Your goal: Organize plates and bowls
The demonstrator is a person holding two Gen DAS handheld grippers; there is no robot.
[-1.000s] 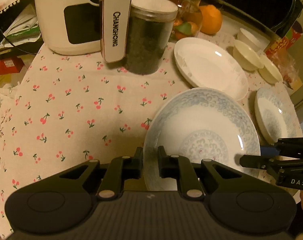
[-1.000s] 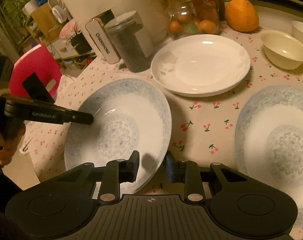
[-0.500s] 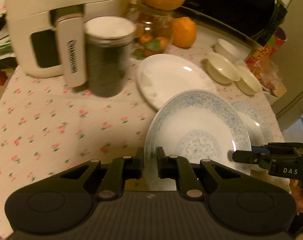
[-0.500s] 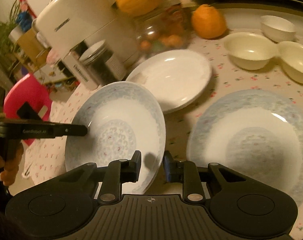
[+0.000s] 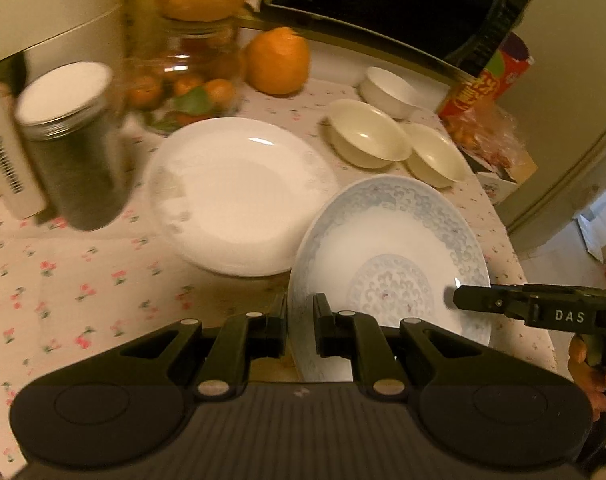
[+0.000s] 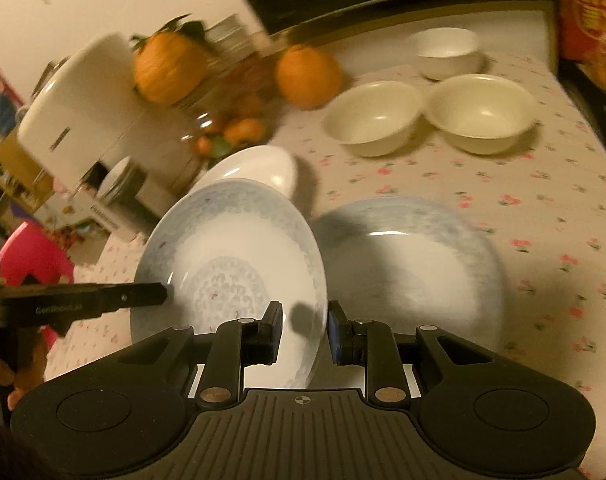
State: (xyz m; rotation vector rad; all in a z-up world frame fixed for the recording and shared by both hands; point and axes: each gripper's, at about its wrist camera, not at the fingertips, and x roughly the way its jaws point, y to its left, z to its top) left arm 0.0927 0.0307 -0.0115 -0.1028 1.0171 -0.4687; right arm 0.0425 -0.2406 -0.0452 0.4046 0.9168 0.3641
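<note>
Up off the tablecloth (image 5: 83,280), a blue-patterned plate (image 5: 387,268) hangs tilted between the two tools. The left gripper (image 5: 301,326) pinches its near rim, one finger on each face. The right gripper (image 6: 303,330) has the opposite rim of the same plate between its fingers; they stand a little apart, and I cannot tell whether both pads press on the china.

From the right wrist camera, a second blue-patterned plate (image 6: 407,264) lies flat on the cloth just right of the held one, partly under its shadow. A plain white plate (image 5: 239,192) lies behind them near the middle of the table. Farther back, two cream bowls (image 6: 377,118) sit side by side, touching or nearly so, with a small white bowl (image 6: 447,52) behind them.

A dark jar with a metal lid (image 5: 69,148) stands left of the white plate, beside a white appliance (image 6: 87,108). A large orange (image 5: 277,62) rests near a glass jar of small fruit (image 5: 183,76).
</note>
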